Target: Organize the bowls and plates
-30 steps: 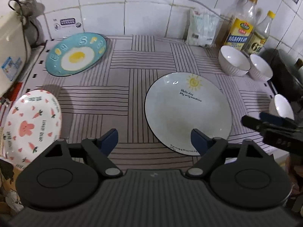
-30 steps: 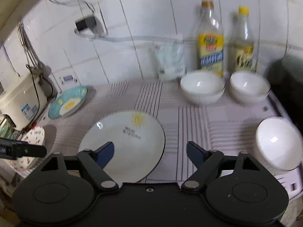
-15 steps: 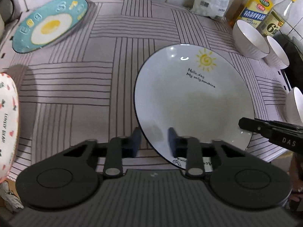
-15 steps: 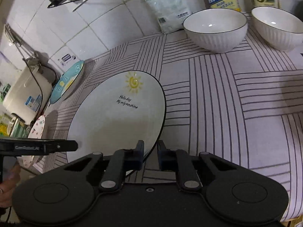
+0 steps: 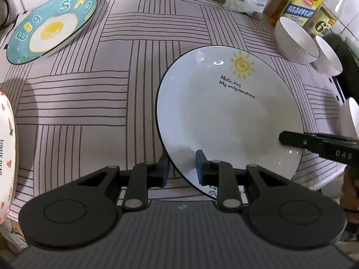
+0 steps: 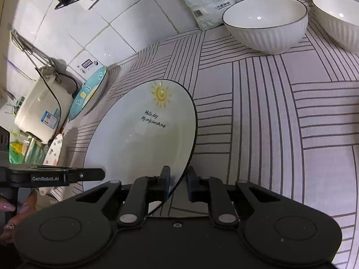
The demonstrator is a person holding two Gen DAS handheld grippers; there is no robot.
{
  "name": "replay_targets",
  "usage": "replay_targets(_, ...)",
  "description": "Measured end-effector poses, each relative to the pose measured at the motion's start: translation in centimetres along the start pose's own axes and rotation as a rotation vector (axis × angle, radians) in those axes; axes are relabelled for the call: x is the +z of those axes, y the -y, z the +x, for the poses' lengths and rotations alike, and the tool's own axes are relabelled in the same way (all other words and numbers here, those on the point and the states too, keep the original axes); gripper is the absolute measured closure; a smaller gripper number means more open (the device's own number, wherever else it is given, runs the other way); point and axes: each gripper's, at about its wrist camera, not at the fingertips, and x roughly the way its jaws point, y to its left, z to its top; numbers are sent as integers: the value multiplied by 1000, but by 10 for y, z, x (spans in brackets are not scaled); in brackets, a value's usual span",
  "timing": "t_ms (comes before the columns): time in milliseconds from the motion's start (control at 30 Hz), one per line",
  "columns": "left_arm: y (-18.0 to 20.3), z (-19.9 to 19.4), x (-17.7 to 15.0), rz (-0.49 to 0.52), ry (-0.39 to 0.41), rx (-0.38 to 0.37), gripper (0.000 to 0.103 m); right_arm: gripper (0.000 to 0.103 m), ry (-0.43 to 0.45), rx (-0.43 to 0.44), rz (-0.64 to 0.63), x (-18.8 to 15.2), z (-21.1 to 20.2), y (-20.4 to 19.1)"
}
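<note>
Striped tablecloth under white-tiled wall, kitchen corner.

A white, dark-rimmed plate bearing a yellow sun and black script lies on the grey-lined pale cloth, with a teal fried-egg plate at its far-left corner.

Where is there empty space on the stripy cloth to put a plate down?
Bare cloth lies between the teal fried-egg plate and the white sunshine plate, and right of it, before the two white ribbed bowls. The back-right corner, with bowls and oil bottles, is crowded.
</note>
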Motion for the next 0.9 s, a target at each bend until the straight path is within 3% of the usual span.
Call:
replay_targets(367,-1,-13,22,47,44,43,80,81,-15,29,-120,17,-1,-9)
replay_targets(633,-12,-13,70,45,103,75,80,80,21,63,-155,63,16,-13)
replay_targets(733,-15,-4,88,64,150,116,80,79,37,71,-172,81,25,-14)
replay_targets(900,-24,15,119,57,158,136,80,78,44,68,-168,104,51,-11)
